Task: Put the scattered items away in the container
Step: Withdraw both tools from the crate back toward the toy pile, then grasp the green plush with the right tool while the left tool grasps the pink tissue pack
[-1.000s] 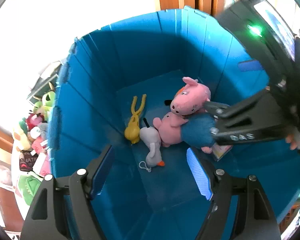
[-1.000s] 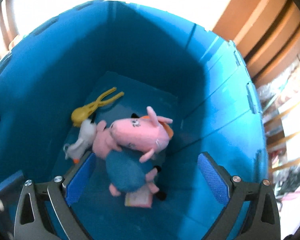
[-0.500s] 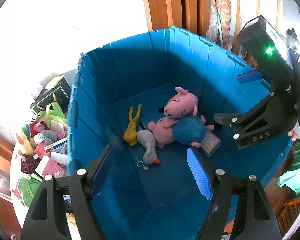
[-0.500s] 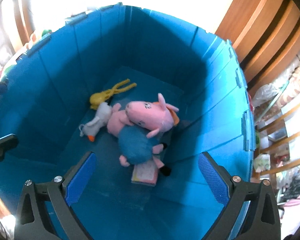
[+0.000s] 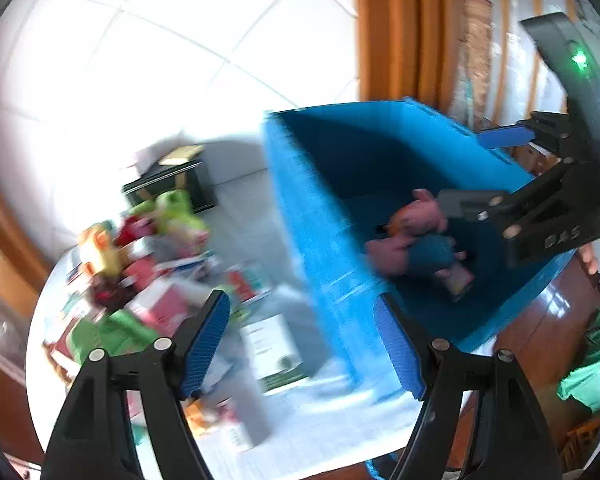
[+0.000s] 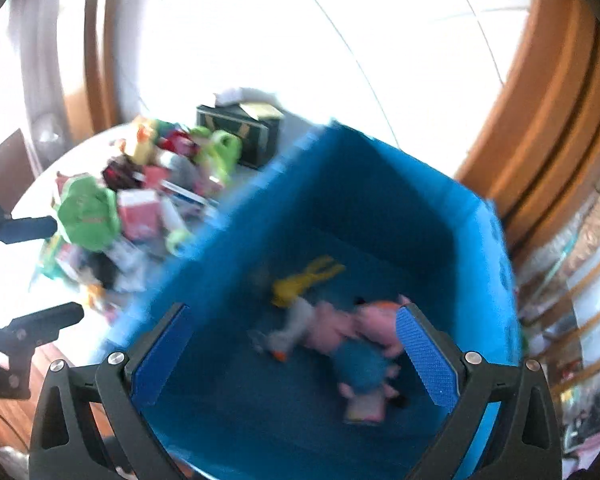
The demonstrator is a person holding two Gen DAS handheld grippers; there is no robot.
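Observation:
The blue bin [image 5: 324,216] [image 6: 380,184] holds pink pig plush toys [image 5: 416,220] [image 6: 340,326], a grey duck toy [image 6: 292,328] and a yellow toy [image 6: 304,278]. A blurred pile of scattered toys and boxes [image 5: 148,256] [image 6: 140,196] lies on the white table left of the bin. My left gripper [image 5: 302,344] is open and empty, above the table by the bin's near left wall. My right gripper [image 6: 292,360] is open and empty above the bin; it shows at the right of the left wrist view [image 5: 540,208].
A dark box [image 5: 168,186] [image 6: 240,132] stands behind the pile. White cartons [image 5: 276,350] lie near the left gripper. The round white table [image 5: 300,420] ends at a wooden floor [image 5: 540,340]. Wooden panelling [image 6: 540,120] stands behind the bin.
Both grippers have pulled up and back out of the bin. The left one has swung left toward the pile on the table. Both stay open and empty.

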